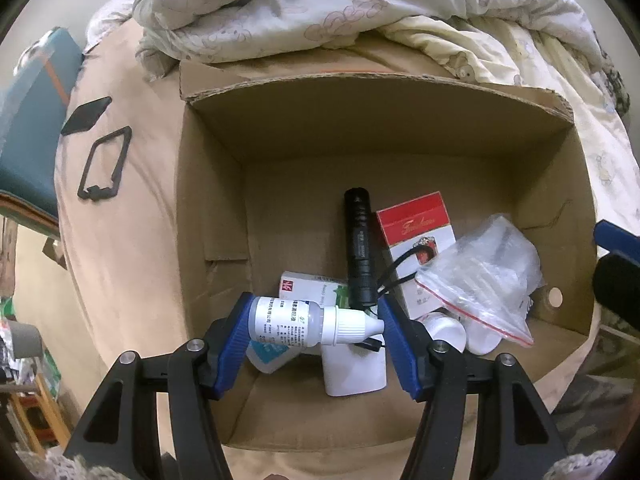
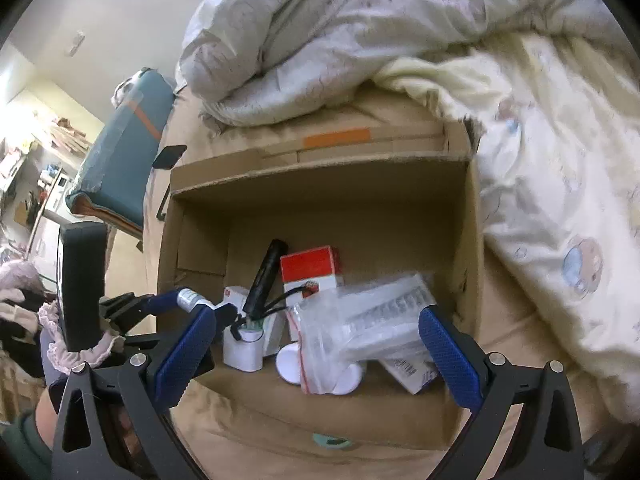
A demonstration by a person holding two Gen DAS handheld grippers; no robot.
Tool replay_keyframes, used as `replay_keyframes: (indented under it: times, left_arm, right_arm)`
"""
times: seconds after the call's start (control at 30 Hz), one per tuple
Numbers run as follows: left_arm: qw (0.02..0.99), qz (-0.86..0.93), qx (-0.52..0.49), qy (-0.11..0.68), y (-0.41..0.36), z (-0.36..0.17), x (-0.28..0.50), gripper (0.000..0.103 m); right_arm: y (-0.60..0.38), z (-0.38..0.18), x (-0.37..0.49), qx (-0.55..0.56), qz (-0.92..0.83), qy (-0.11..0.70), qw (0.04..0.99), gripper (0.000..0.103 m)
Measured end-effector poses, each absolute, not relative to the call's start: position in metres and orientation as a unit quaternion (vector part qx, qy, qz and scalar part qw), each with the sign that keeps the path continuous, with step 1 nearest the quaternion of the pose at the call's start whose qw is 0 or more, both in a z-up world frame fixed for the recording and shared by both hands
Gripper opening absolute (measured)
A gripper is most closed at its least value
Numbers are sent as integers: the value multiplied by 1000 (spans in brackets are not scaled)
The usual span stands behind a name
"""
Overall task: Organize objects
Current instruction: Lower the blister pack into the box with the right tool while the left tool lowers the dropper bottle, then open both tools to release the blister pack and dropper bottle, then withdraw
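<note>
An open cardboard box [image 1: 208, 208] lies on the bed, also in the right wrist view [image 2: 472, 240]. My left gripper [image 1: 314, 322] is shut on a small white dropper bottle [image 1: 304, 322], held crosswise over the box's near part. In the box lie a black flashlight [image 1: 359, 248], a red and white packet [image 1: 416, 232], a clear zip bag [image 1: 480, 272], a white and green carton [image 1: 308, 286] and white containers [image 1: 352, 372]. My right gripper [image 2: 318, 340] is open and empty at the box's near edge, in front of the zip bag [image 2: 360, 328].
A crumpled white and cream duvet [image 1: 340, 4] is heaped behind and right of the box. A black phone [image 1: 86, 114] and a black frame [image 1: 106, 164] lie on the tan sheet to the left. A teal cushion [image 1: 28, 132] sits beyond the bed's left edge.
</note>
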State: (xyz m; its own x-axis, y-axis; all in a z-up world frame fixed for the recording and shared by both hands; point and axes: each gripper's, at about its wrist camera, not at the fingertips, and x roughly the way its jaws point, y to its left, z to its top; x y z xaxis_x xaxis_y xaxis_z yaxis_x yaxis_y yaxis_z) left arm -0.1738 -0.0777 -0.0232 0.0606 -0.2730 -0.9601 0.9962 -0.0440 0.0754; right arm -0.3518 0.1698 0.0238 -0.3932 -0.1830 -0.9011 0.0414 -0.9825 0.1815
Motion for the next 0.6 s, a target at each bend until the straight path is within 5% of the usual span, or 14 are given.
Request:
replay_keyframes:
  times: [0.33,0.37,0.43,0.47,0.6]
  left_arm:
    - [564,-569,460,383,-73,-21,-184,61]
    - [564,-566,459,388,-72,-21,-183,64]
    - [559,-562,455,407,-70,-21,-179,96]
    - [556,-561,450,416,-68,-19,-177,102]
    - [554,-570,438,420,-63,-8,-177,103]
  right_arm:
    - [168,21,-347,548,-830,-69,75,103]
    - [167,20,-346,548,-830,-67,75,103]
    - [164,21,-344,547,-832,-61,76,103]
    - [161,21,-344,547,-831,-57,80,103]
    - [155,19,-341,551,-830,-42,80,103]
